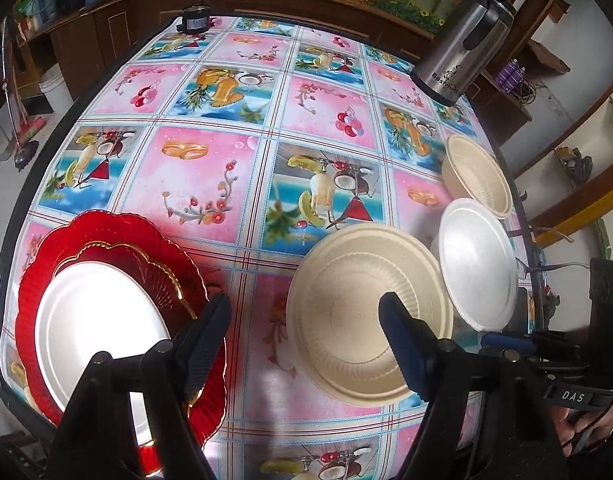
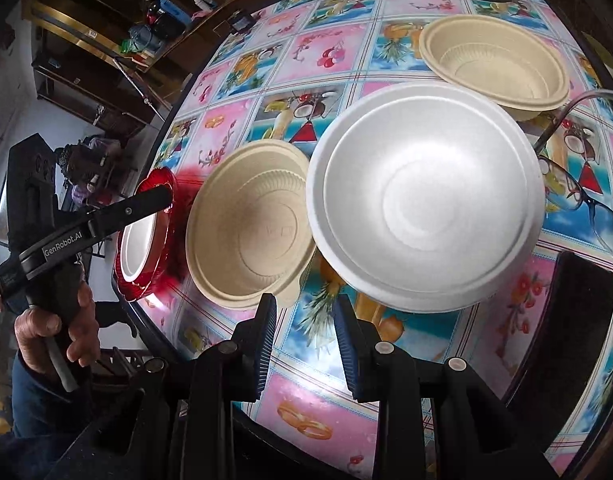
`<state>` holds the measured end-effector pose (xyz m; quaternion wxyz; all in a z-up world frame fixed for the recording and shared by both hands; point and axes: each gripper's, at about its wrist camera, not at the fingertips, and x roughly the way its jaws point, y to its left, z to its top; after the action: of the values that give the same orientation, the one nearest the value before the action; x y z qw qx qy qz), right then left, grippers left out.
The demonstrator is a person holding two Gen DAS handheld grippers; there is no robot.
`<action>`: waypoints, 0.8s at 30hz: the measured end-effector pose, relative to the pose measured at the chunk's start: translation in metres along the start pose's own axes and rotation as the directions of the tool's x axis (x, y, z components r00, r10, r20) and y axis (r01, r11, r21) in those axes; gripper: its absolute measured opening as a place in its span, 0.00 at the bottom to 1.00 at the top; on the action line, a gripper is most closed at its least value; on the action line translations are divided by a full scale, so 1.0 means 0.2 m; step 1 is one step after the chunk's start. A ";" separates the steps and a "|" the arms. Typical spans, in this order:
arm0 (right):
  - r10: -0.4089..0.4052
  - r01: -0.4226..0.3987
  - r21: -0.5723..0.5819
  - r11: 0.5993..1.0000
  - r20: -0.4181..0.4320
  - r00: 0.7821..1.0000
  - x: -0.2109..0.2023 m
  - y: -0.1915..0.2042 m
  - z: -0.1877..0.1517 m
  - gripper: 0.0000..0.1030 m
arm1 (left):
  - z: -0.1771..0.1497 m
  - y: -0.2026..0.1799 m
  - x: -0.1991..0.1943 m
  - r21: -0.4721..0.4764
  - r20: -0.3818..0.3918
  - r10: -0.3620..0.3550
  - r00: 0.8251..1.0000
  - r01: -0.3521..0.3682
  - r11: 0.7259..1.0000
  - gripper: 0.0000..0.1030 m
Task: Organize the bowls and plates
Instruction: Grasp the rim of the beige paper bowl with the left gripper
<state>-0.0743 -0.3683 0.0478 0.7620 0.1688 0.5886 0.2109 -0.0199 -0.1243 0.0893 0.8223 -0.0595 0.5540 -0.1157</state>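
Three bowls: near beige ribbed paper bowl (image 1: 368, 330), white foam bowl (image 2: 424, 196) at its 3 o'clock, far beige paper bowl (image 2: 494, 62) at 1 o'clock.
Plates: white round plate (image 1: 100, 334) stacked on red scalloped glass plate (image 1: 146, 240), at 9 o'clock.
Surface: my table's patterned vinyl cloth (image 1: 234, 184).
Left gripper (image 1: 304, 310): my jaws wide apart, empty, one finger over the near beige bowl.
Right gripper (image 2: 304, 310): my jaws narrowly apart, empty, just short of the white bowl.
Background: steel kettle (image 1: 462, 44) at 1 o'clock.
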 end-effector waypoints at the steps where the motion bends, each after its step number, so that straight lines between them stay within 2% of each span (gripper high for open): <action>1: -0.001 0.001 0.003 1.000 0.006 1.000 0.00 0.00 0.01 0.31 | 0.00 0.00 0.00 0.001 -0.001 0.002 1.000 -0.002 1.000 0.73; 11: 0.004 -0.004 0.027 1.000 0.026 1.000 0.04 0.01 0.07 0.31 | 0.04 0.05 0.07 -0.004 -0.039 -0.009 0.999 0.009 1.000 0.74; 24: 0.024 -0.025 0.075 0.997 0.011 1.000 0.08 0.01 0.08 0.31 | 0.09 0.02 0.24 0.047 -0.100 -0.017 0.995 0.022 0.999 0.74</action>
<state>-0.0558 -0.3581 0.0395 0.7553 0.2057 0.5903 0.1971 0.0144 -0.1333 0.0527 0.7938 -0.0391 0.5906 -0.1398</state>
